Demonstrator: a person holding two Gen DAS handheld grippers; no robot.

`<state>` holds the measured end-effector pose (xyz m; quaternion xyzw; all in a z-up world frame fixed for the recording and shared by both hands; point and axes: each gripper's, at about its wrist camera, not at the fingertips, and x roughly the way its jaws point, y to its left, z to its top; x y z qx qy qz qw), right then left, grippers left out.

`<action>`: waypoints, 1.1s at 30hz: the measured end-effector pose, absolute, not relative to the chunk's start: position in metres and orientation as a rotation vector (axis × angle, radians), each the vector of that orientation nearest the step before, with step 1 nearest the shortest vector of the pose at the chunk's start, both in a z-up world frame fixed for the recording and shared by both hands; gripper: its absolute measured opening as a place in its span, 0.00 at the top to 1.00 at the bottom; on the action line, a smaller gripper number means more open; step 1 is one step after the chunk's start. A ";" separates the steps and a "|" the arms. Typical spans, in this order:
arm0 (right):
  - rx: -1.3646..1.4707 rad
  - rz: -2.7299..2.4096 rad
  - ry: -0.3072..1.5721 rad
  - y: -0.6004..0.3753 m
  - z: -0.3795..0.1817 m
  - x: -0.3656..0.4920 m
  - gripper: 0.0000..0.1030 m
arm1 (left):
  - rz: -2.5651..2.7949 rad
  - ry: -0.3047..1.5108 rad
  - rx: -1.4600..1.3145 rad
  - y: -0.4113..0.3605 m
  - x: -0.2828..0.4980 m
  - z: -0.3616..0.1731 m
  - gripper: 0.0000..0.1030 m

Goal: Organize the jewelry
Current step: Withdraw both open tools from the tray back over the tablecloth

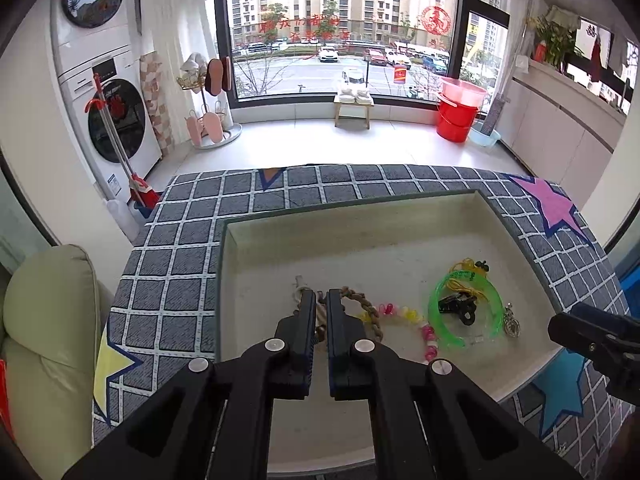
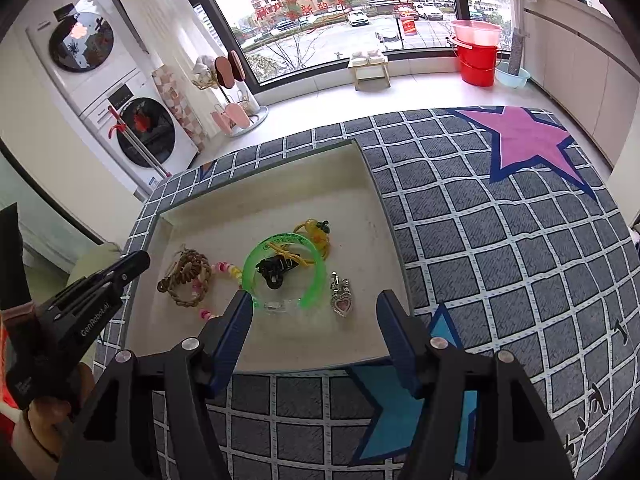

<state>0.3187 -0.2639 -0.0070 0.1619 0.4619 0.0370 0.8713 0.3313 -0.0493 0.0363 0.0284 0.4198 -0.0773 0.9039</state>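
Your left gripper (image 1: pixel 319 300) hung low over the cream tray (image 1: pixel 360 240), its jaws drawn nearly together with only a thin gap. A tan cord showed in that gap, but whether the pads actually pinched it could not be told. The braided rope bracelet (image 2: pixel 185 276) lay coiled at the tray's lower left in the right wrist view, its braid trailing toward the lower right of the left wrist frame, just beside the left fingertips. From it a pink-and-yellow bead strand (image 1: pixel 404 320) curved rightward and downward to the green bangle (image 2: pixel 285 270).

The bangle lay flat at the tray's centre, ringing a black hair clip (image 2: pixel 276 270), with a yellow cord charm (image 2: pixel 316 232) touching its upper edge. A silver heart pendant (image 2: pixel 341 294) lay just right of the bangle, long axis running up the frame, heart end nearest the camera.

Your right gripper (image 2: pixel 316 312) was spread wide at the tray's near edge, holding nothing; bangle and pendant sat between and just beyond its fingers. The tray rested on a grid-patterned cloth (image 2: pixel 480 220).
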 end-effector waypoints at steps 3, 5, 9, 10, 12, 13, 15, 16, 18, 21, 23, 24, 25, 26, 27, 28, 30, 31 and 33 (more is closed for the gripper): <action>0.331 0.078 0.957 -0.261 -0.005 0.318 0.18 | -0.140 0.867 0.039 -0.042 0.330 0.038 0.38; 0.324 0.076 0.948 -0.259 -0.003 0.317 0.18 | -0.101 0.842 0.040 -0.039 0.329 0.037 0.00; 0.318 0.081 0.935 -0.256 -0.001 0.315 0.15 | -0.105 0.811 0.092 -0.043 0.332 0.028 0.00; 0.313 0.081 0.934 -0.254 0.000 0.314 0.15 | -0.100 0.801 0.103 -0.043 0.332 0.025 0.00; 0.321 0.091 0.905 -0.253 0.002 0.309 0.15 | -0.091 0.795 0.111 -0.041 0.334 0.019 0.00; 0.330 0.101 0.882 -0.252 0.005 0.306 0.15 | -0.086 0.794 0.110 -0.039 0.334 0.018 0.00; 0.339 0.111 0.838 -0.250 0.011 0.299 0.15 | -0.079 0.795 0.103 -0.034 0.334 0.011 0.00; 0.337 0.117 0.826 -0.249 0.013 0.297 0.15 | -0.076 0.794 0.106 -0.032 0.333 0.009 0.00; 0.327 0.125 0.817 -0.246 0.019 0.292 0.15 | -0.074 0.787 0.112 -0.027 0.330 0.004 0.00; 0.325 0.137 0.839 -0.247 0.024 0.285 0.15 | -0.113 0.803 0.106 -0.023 0.322 0.001 0.00; 0.325 0.139 0.865 -0.249 0.027 0.278 0.15 | -0.148 0.825 0.105 -0.021 0.312 -0.004 0.00; 0.330 0.141 0.874 -0.252 0.028 0.274 0.15 | -0.158 0.830 0.102 -0.020 0.307 -0.007 0.00; 0.335 0.143 0.881 -0.254 0.027 0.271 0.15 | -0.163 0.835 0.101 -0.020 0.303 -0.006 0.00; 0.343 0.142 0.891 -0.257 0.027 0.265 0.15 | -0.167 0.842 0.100 -0.019 0.296 -0.007 0.00; 0.348 0.140 0.897 -0.260 0.027 0.261 0.15 | -0.170 0.850 0.097 -0.018 0.290 -0.011 0.00; 0.352 0.141 0.908 -0.263 0.026 0.255 0.15 | -0.179 0.860 0.090 -0.017 0.283 -0.014 0.00; 0.352 0.136 0.925 -0.267 0.023 0.244 0.15 | -0.195 0.875 0.072 -0.015 0.266 -0.017 0.00; 0.349 0.134 0.932 -0.268 0.021 0.238 0.15 | -0.202 0.880 0.067 -0.015 0.256 -0.016 0.00; 0.338 0.123 0.958 -0.271 0.015 0.227 0.15 | -0.218 0.893 0.062 -0.016 0.241 -0.020 0.00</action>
